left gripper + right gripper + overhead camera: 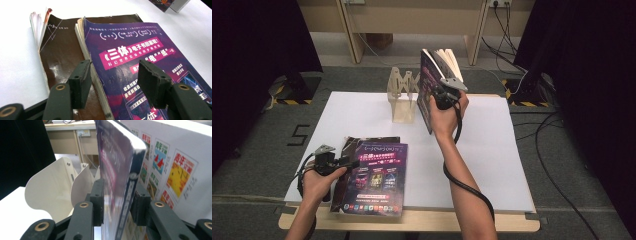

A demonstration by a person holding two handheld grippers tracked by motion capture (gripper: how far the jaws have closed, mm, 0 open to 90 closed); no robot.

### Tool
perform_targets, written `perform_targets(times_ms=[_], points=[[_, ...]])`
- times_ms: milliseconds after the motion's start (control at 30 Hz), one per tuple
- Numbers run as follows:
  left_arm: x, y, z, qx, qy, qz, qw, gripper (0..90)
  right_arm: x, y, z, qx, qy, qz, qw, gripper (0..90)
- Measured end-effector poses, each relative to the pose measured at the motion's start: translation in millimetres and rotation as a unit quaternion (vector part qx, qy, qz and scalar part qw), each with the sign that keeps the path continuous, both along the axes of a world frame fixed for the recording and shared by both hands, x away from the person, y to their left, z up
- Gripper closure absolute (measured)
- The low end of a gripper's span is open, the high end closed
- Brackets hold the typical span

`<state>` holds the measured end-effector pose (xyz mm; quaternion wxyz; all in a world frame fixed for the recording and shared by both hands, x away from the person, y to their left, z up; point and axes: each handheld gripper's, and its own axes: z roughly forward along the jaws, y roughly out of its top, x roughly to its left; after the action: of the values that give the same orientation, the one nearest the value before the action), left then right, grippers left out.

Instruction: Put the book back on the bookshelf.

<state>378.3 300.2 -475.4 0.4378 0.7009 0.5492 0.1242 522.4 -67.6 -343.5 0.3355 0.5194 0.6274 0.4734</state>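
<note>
right claw [438,92] grips one book [430,82]; two books [372,175] lie flat.

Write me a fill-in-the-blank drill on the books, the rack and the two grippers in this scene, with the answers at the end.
1. The right gripper has an upright purple book between its jaws, beside the cream ____ rack.
2. The left gripper hovers with its jaws ____ over the stack.
3. The top book in the stack lies on a ____ book.
4. Both stack and rack rest on a ____ sheet.

Answers: book; open; brown; white
</note>
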Motion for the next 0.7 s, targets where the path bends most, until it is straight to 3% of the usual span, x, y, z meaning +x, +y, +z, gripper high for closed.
perform_targets(times_ms=[300, 700], points=[[-0.7, -0.7, -0.4, 0.002, 0.0, 0.004, 1.0, 43.8, -18.0, -6.1, -3.0, 0.001, 0.019, 0.013, 0.9997, 65.2], [-2.2, -4.0, -1.7, 0.013, 0.003, 0.005, 0.9999, 43.9, -50.3, -25.9, -18.4, 0.014, 0.053, 0.035, 0.9979, 64.6]])
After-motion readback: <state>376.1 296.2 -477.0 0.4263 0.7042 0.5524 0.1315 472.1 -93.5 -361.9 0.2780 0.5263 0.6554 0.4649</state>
